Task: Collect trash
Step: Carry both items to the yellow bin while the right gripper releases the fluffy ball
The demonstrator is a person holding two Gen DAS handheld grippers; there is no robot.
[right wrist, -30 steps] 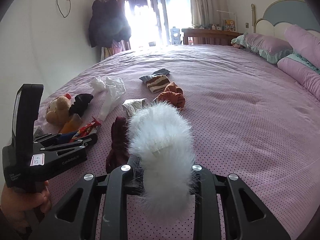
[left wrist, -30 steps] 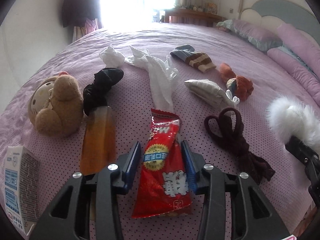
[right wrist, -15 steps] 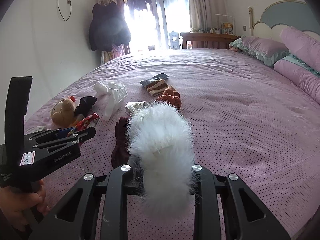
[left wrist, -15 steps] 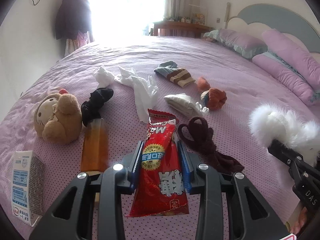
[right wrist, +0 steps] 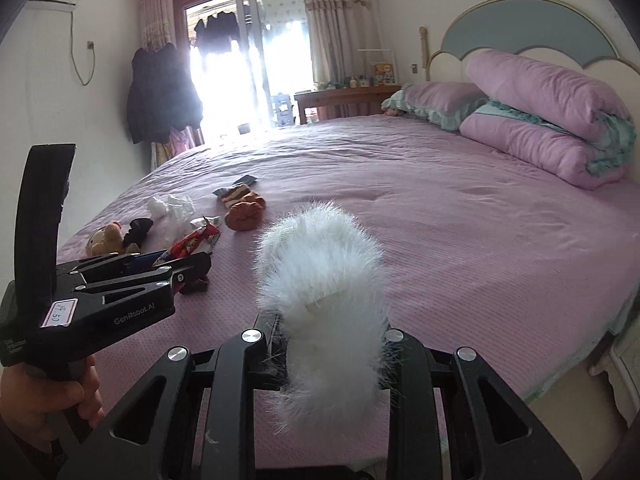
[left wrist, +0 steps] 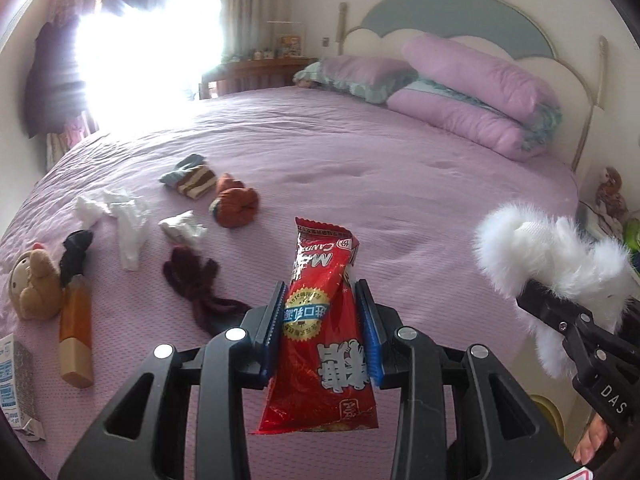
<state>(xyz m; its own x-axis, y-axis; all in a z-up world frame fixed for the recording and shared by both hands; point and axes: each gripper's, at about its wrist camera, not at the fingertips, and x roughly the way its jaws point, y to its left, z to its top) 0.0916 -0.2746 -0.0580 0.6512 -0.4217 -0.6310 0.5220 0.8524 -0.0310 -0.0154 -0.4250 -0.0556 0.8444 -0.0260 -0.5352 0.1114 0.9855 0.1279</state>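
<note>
My left gripper (left wrist: pixel 322 300) is shut on a red snack wrapper (left wrist: pixel 320 344) and holds it in the air above the purple bed; the wrapper also shows in the right wrist view (right wrist: pixel 192 242). My right gripper (right wrist: pixel 328 332) is shut on a white fluffy item (right wrist: pixel 320 280), which also shows at the right of the left wrist view (left wrist: pixel 548 256). Crumpled white tissue (left wrist: pixel 120 216) and a crumpled paper wad (left wrist: pixel 182 228) lie on the bed at the left.
On the bed (left wrist: pixel 400 184) lie a brown plush toy (left wrist: pixel 34 284), an amber bottle (left wrist: pixel 76 336), a milk carton (left wrist: pixel 14 384), a dark red hair tie (left wrist: pixel 196 280), a black sock (left wrist: pixel 76 252), striped socks (left wrist: pixel 192 178) and an orange sock (left wrist: pixel 236 204). Pillows (left wrist: pixel 472 92) sit by the headboard.
Both grippers have risen and swung right with their items still held. The bed items now sit lower left in the views, and the headboard has come into view.
</note>
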